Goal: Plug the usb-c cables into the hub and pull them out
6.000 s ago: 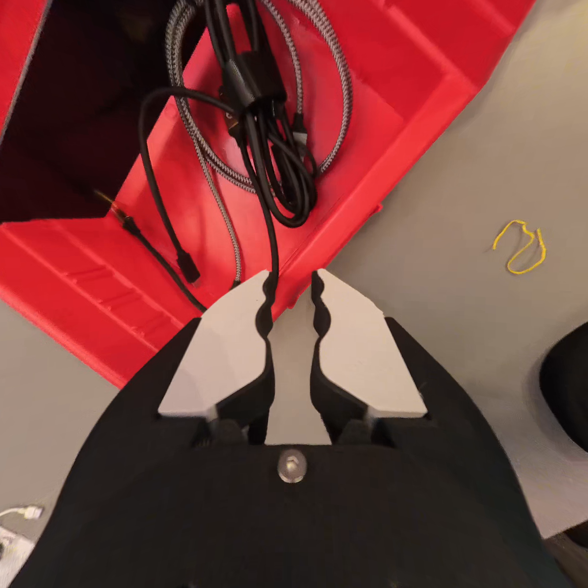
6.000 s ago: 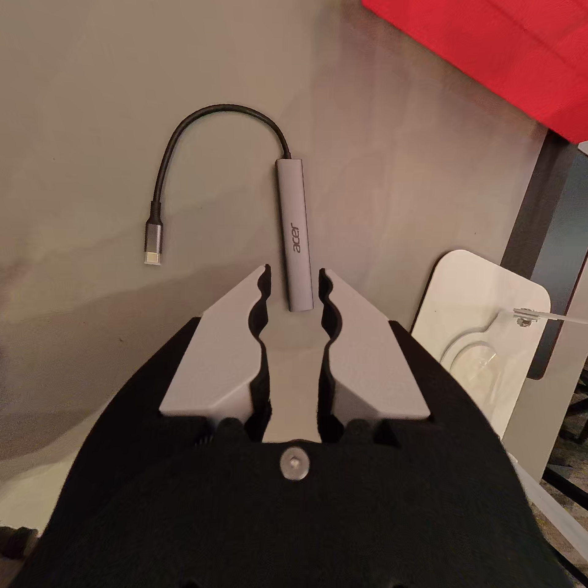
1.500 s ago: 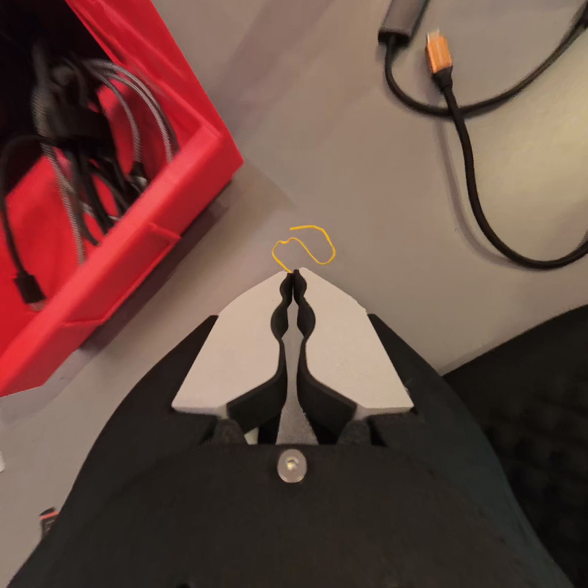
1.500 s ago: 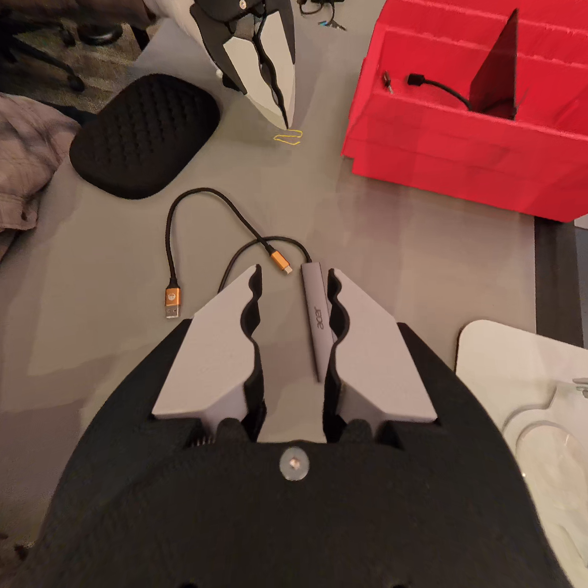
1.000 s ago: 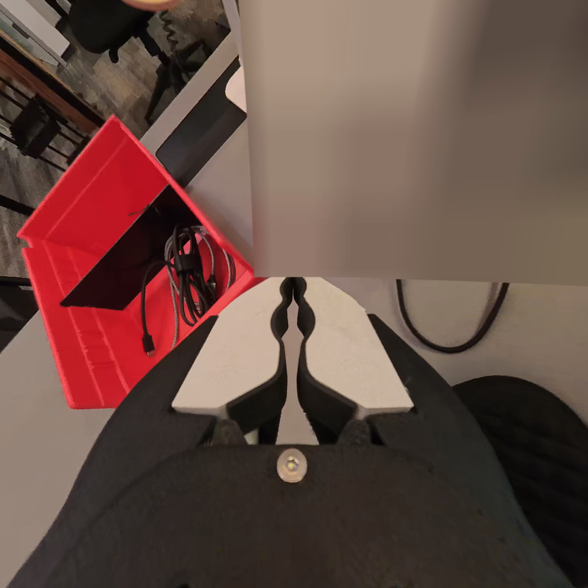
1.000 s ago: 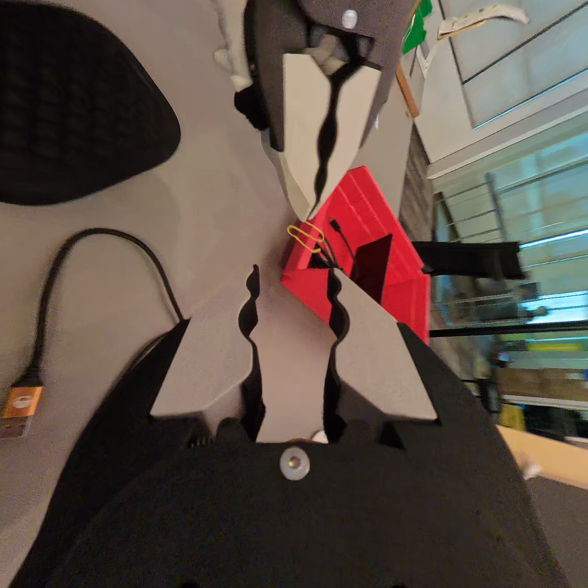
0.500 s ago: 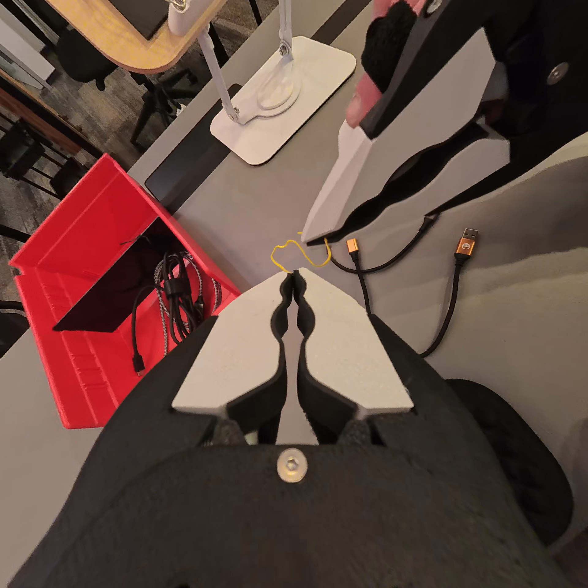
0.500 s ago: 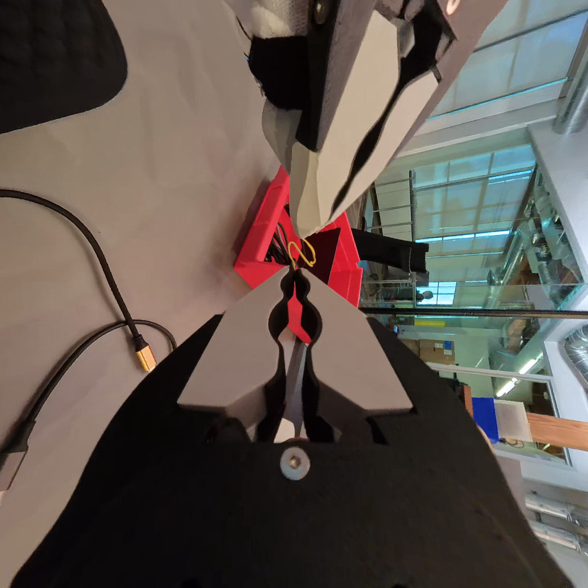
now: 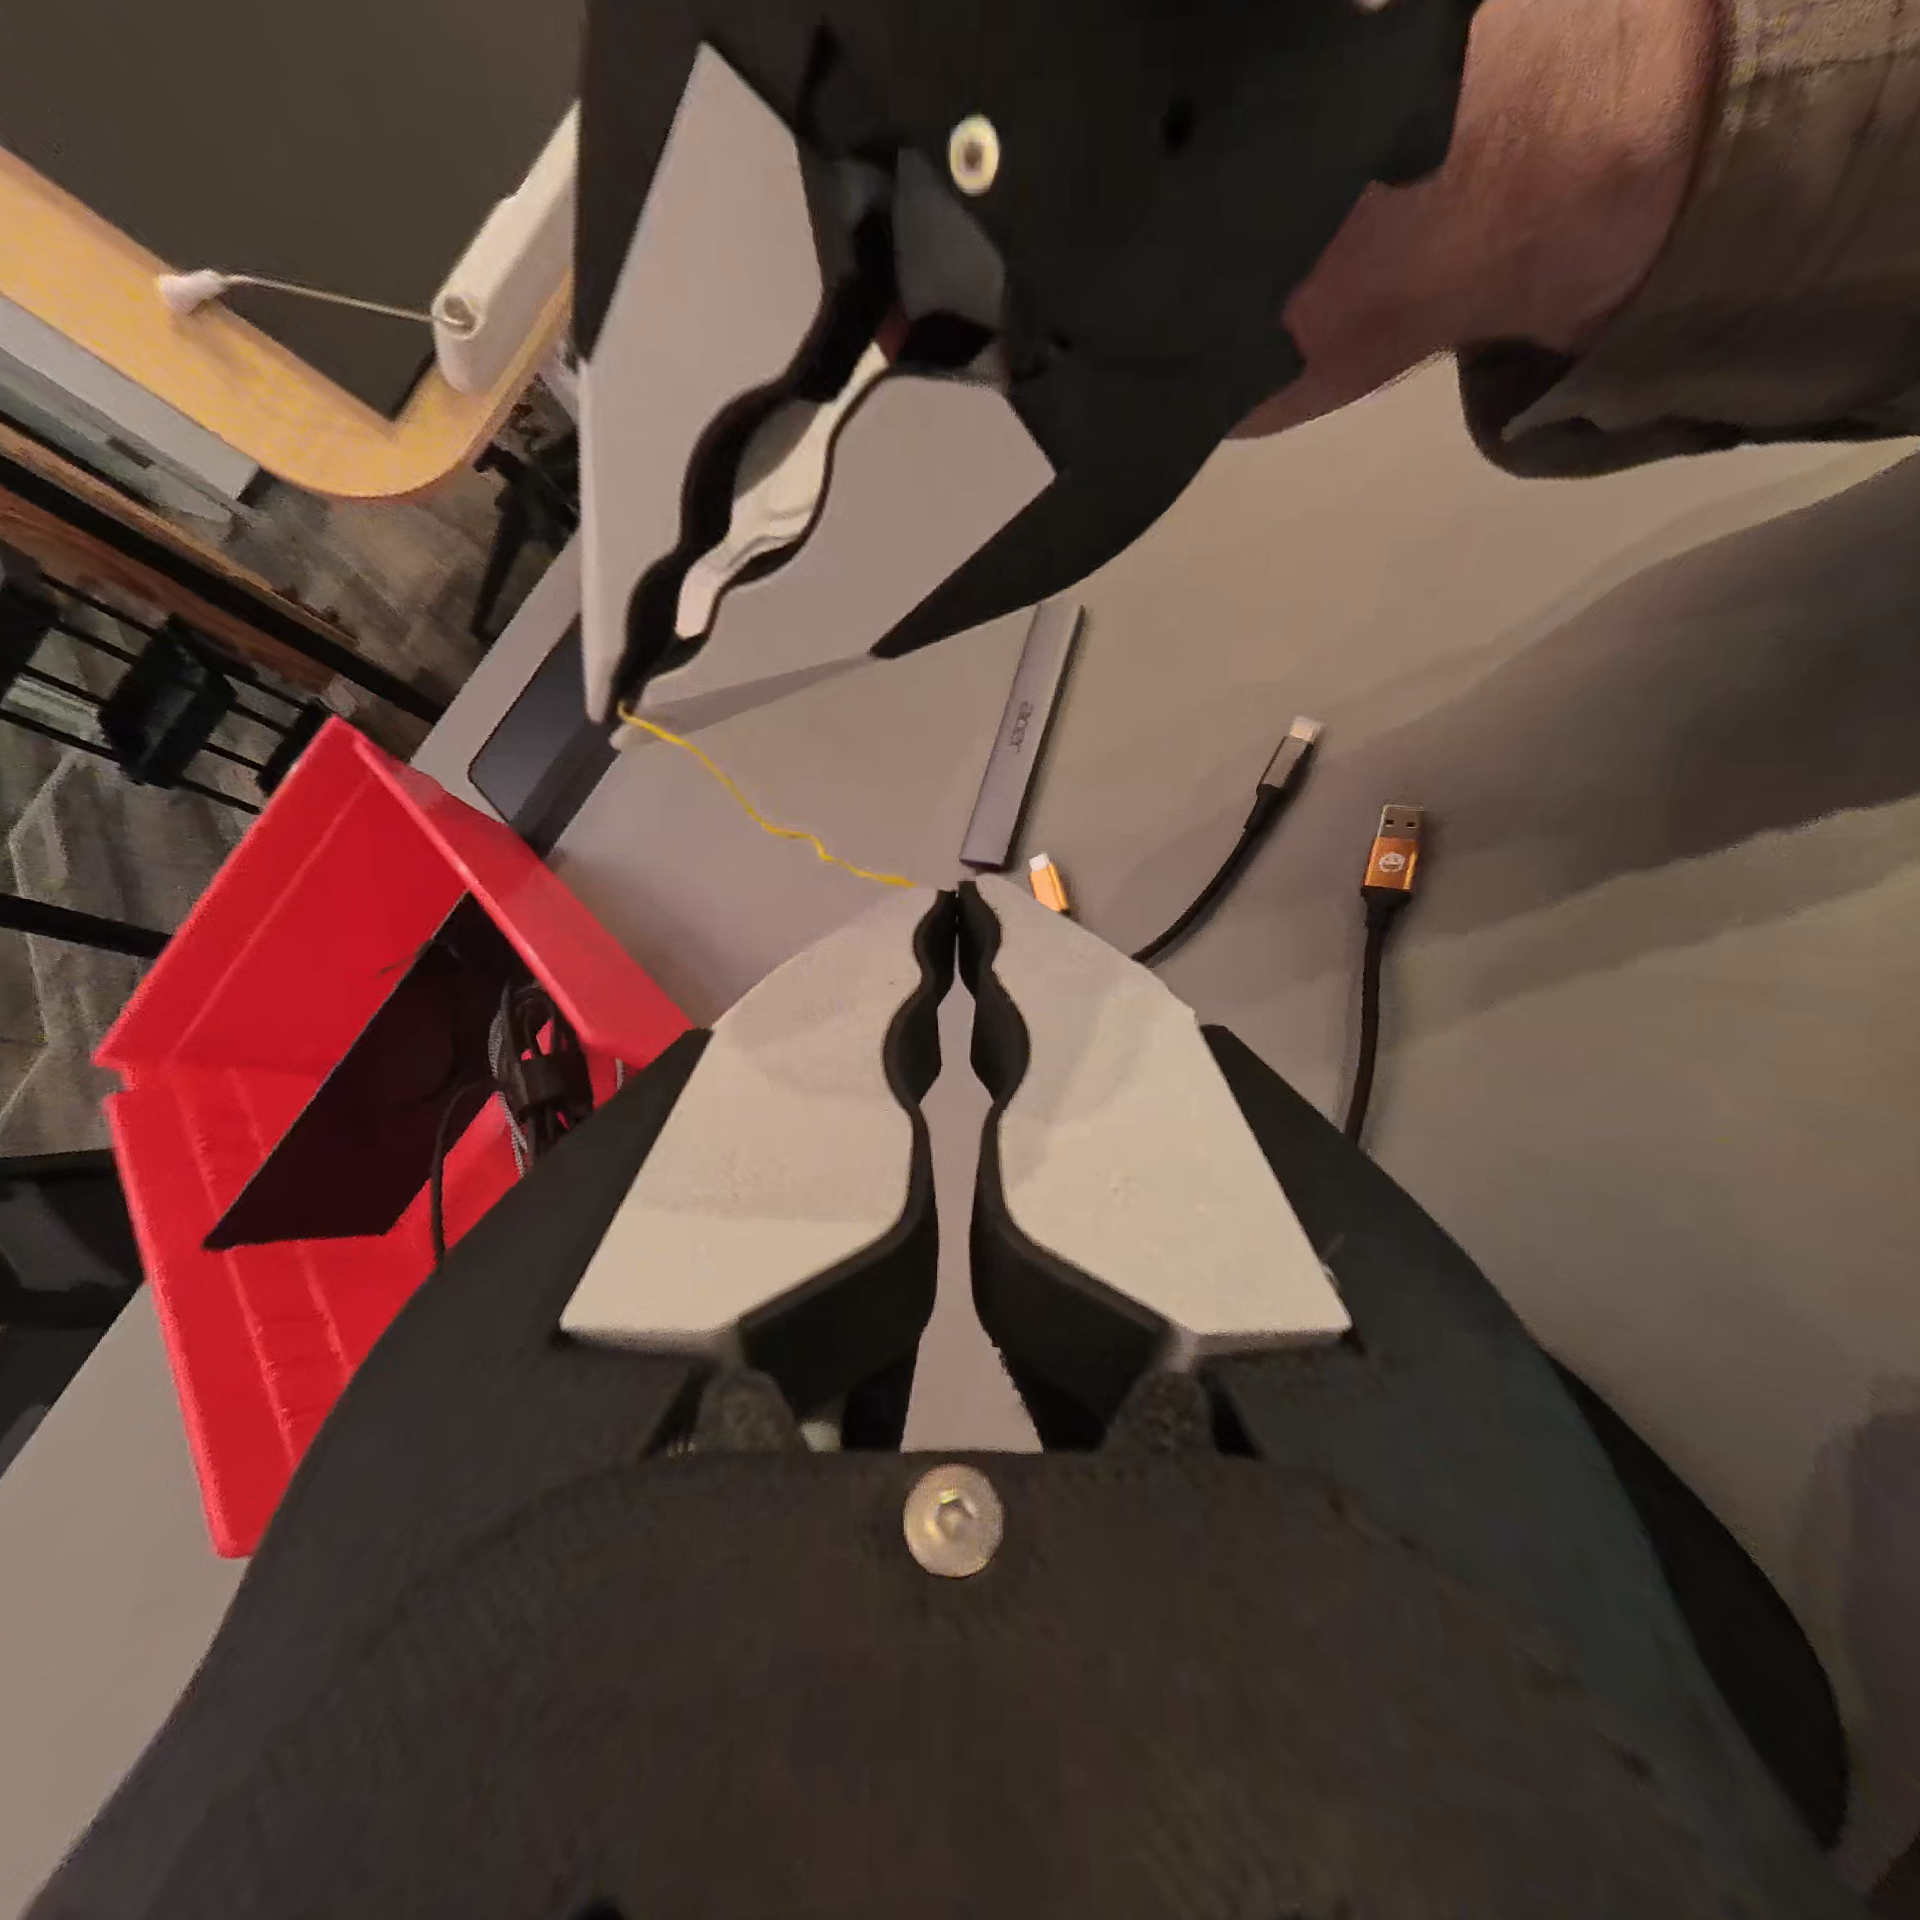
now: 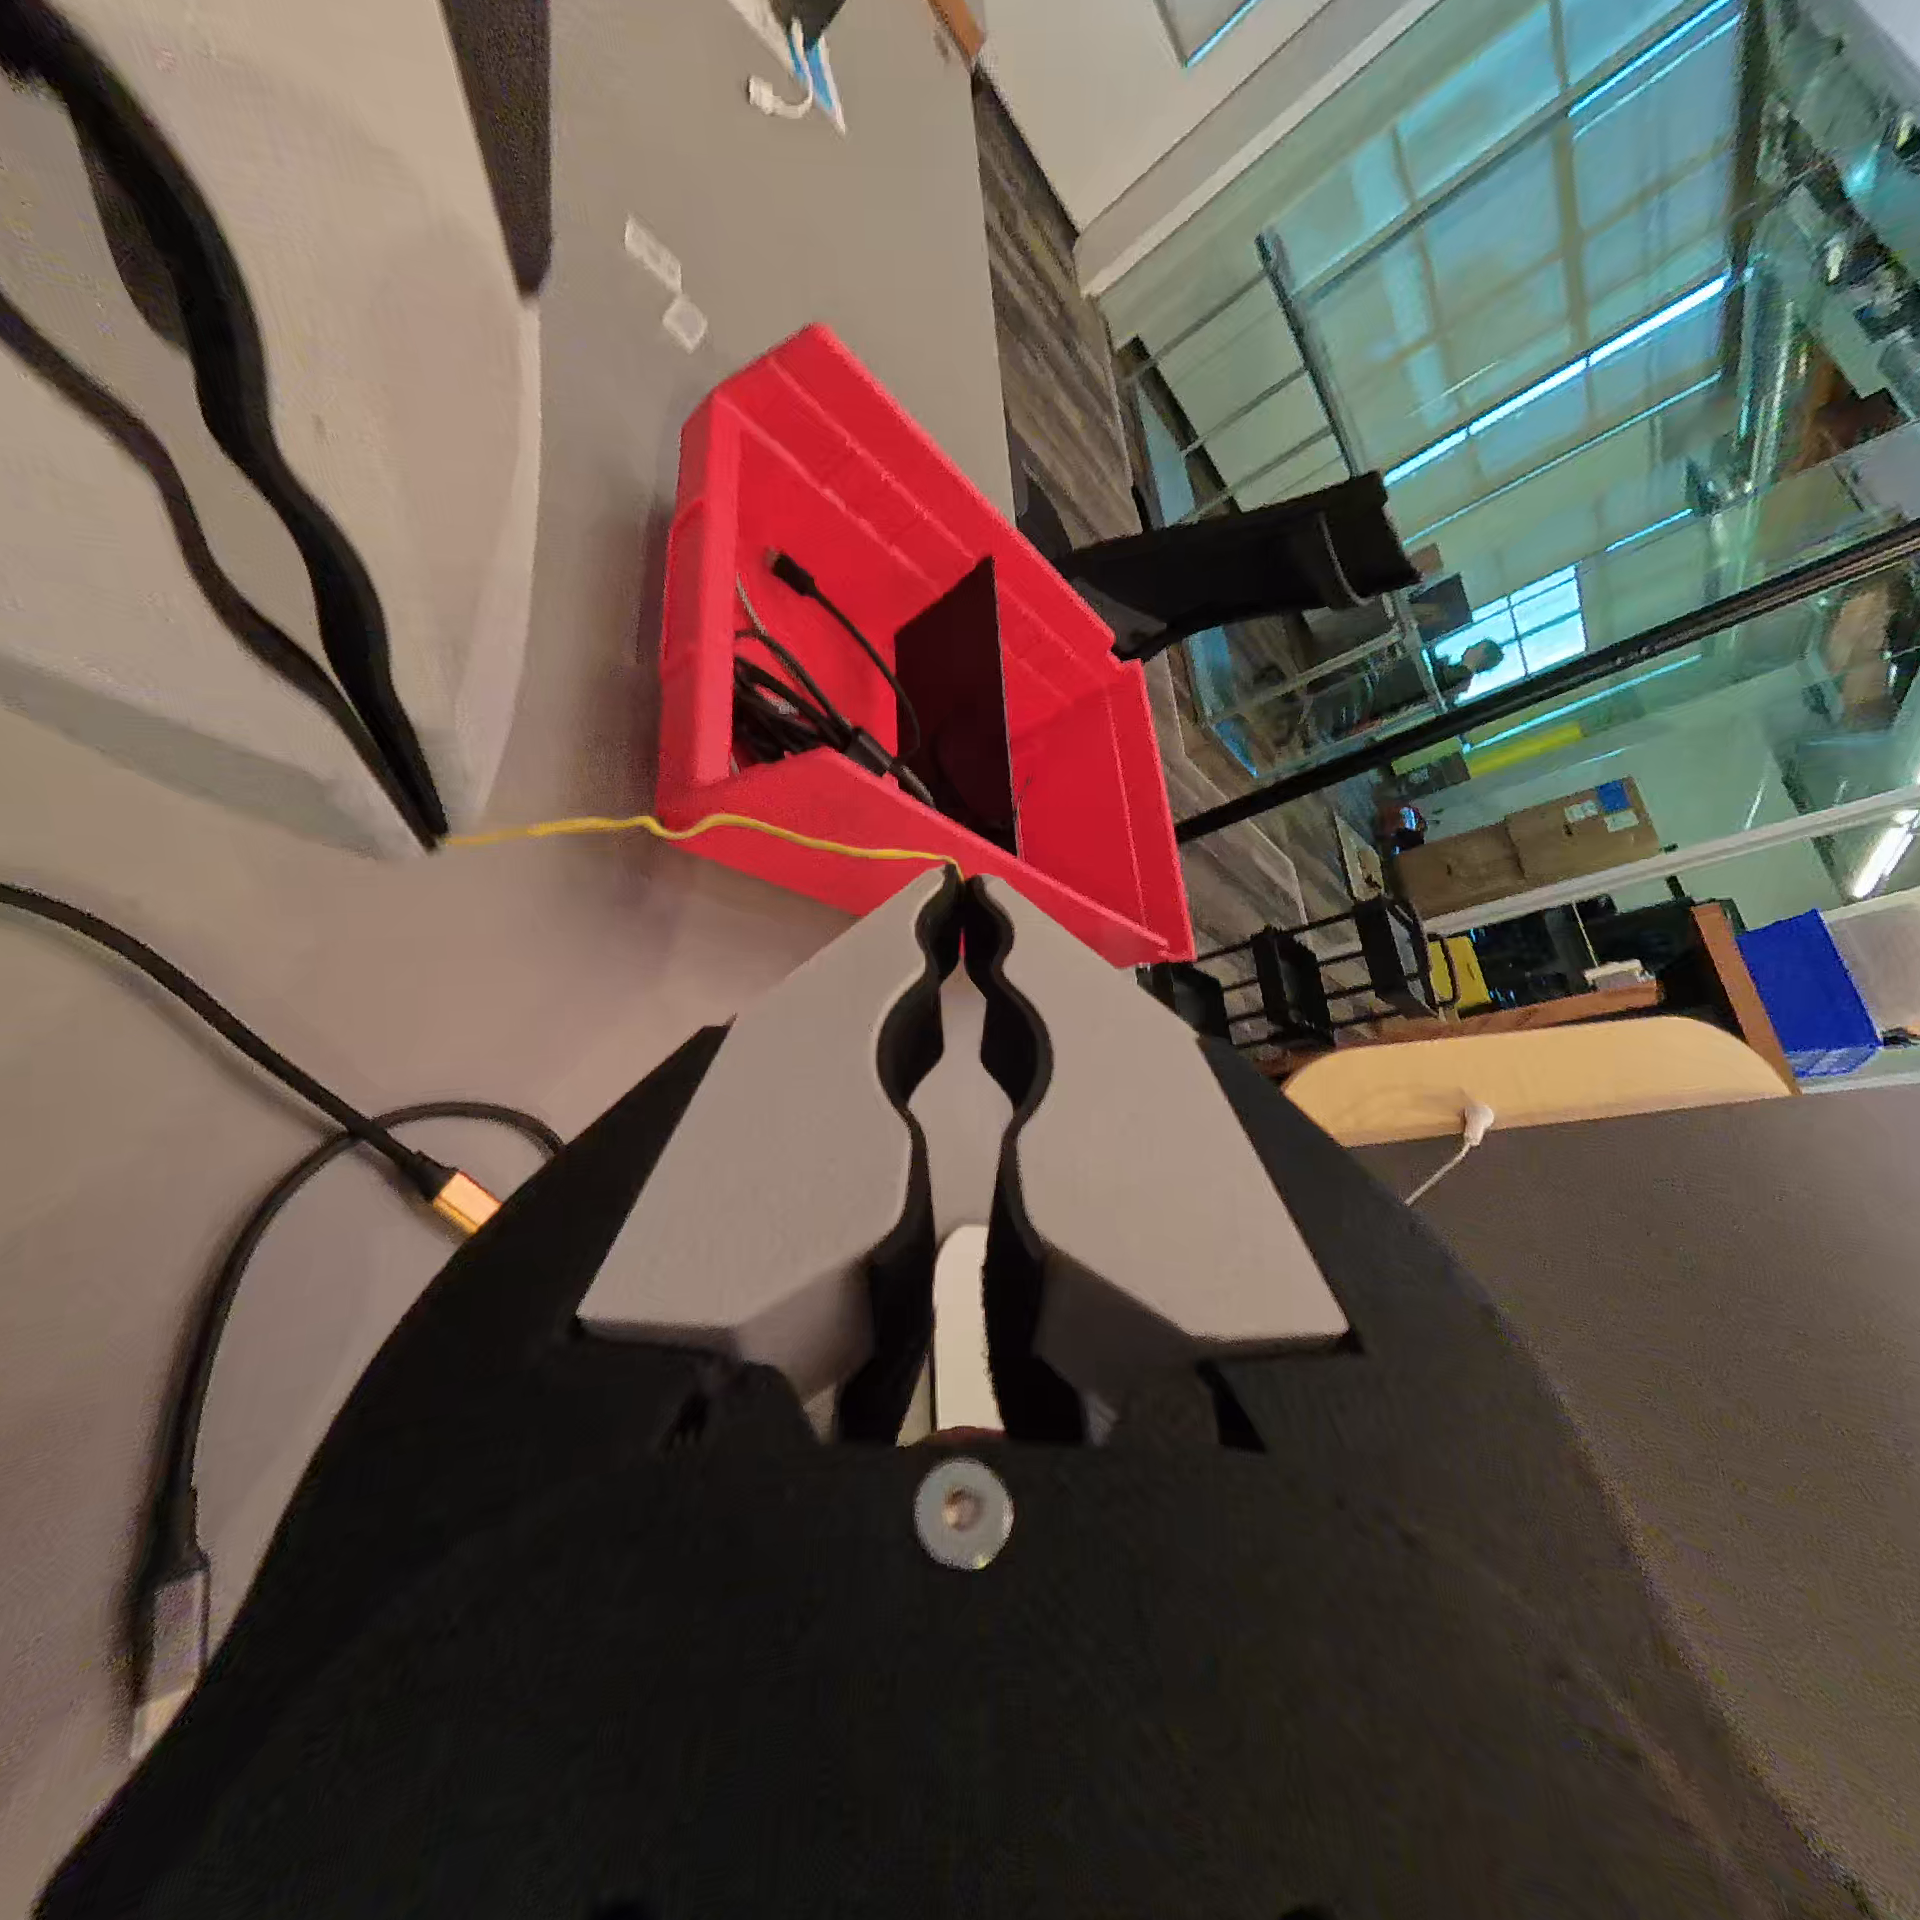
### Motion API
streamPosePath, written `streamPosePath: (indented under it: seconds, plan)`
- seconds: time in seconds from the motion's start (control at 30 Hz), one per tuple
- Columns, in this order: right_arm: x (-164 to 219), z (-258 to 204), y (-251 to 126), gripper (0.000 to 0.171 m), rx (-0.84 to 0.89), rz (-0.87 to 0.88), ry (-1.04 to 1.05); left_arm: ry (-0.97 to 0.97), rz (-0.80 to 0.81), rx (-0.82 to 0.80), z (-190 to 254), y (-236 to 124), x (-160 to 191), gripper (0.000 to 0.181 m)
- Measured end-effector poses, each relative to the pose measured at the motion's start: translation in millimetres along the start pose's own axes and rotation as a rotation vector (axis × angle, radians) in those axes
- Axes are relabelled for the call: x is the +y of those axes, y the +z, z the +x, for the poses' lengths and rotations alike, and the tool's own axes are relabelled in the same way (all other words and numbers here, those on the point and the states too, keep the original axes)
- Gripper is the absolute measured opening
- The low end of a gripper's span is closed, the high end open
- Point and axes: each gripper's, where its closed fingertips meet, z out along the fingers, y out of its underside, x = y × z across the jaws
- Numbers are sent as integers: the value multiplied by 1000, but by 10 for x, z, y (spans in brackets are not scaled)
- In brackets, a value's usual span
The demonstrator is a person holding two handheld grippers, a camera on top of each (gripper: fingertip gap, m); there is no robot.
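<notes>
I see grey table point(image 9: 1558, 1299) | on it: red bin point(image 9: 343, 935), grey hub point(image 9: 1023, 743), orange-tipped cable point(image 9: 1371, 966), hub's own lead point(image 9: 1236, 862) beside it

Office: desks point(image 10: 1538, 1070), glass walls point(image 10: 1507, 312)

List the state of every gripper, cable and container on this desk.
Left gripper: shut on one end of the yellow tie.
Right gripper: shut on the other end.
Yellow tie: stretched between both grippers.
Hub: flat on the desk, nothing plugged in.
Orange-tipped cable: loose on the desk.
Red bin: open, cables inside.
</notes>
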Motion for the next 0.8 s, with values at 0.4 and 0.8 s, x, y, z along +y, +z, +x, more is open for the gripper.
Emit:
streamPosePath:
  seconds: [0.4, 0.8]
  plan:
    - [-128, 306, -263, 0, 158, 80, -123, -115, 174, 3, -342, -481, -134, 29]
    - [-373, 226, -333, 0, 237, 73, -320, -40, -20, 6, -520, -79, -268, 9]
